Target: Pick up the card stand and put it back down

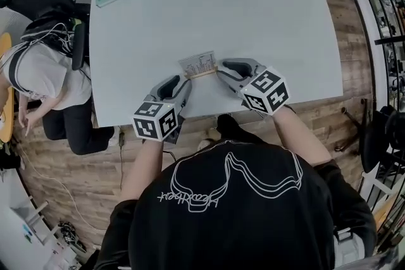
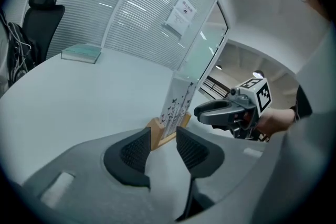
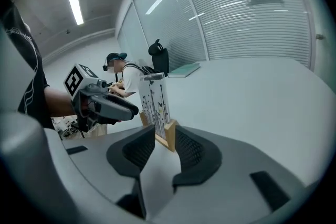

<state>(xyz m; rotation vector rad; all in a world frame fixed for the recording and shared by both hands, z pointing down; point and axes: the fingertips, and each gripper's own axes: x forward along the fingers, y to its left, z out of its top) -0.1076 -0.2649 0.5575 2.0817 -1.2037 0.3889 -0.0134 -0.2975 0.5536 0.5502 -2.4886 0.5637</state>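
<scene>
Card stand (image 1: 200, 66) upright on the desk (image 1: 253, 9), middle of the near edge. Left gripper (image 1: 183, 80) and right gripper (image 1: 223, 67) take one end each of its wooden base. Fingers of both are wide, flanking the wood, not pressing. Probably an end-to-end approach to keep the card level.

Card stand (image 1: 200, 66): wooden base, upright printed card, standing on white table (image 1: 221, 3) near its front edge.
</scene>
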